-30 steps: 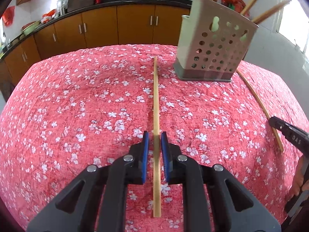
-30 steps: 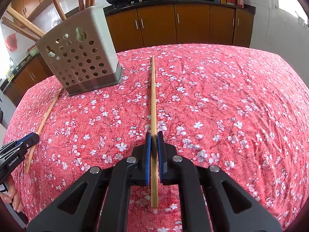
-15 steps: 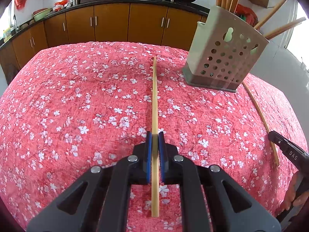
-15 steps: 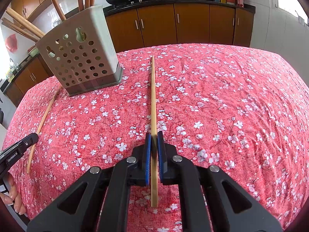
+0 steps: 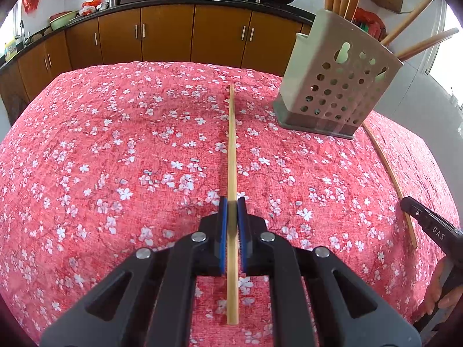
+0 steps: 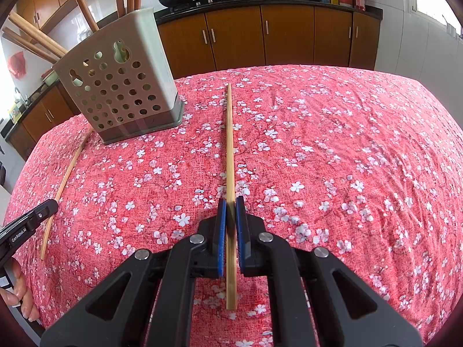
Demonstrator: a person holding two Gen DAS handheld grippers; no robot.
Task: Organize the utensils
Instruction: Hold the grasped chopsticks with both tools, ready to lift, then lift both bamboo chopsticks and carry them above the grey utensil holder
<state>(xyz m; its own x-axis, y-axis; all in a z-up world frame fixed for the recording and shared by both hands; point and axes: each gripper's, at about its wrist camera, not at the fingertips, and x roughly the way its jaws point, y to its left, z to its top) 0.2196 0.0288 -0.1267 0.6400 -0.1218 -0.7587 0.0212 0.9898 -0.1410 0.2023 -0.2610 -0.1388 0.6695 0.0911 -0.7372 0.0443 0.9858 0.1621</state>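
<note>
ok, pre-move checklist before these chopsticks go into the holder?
1. Left tongs shut on left chopstick: ok.
2. Right tongs shut on right chopstick: ok.
3. Each stick lies straight between its pads: ok.
4. Holder upright on the tablecloth: ok.
5. Free room inside the holder among the utensils already there: cannot tell.
6. Sticks lifted off the cloth: cannot tell.
</note>
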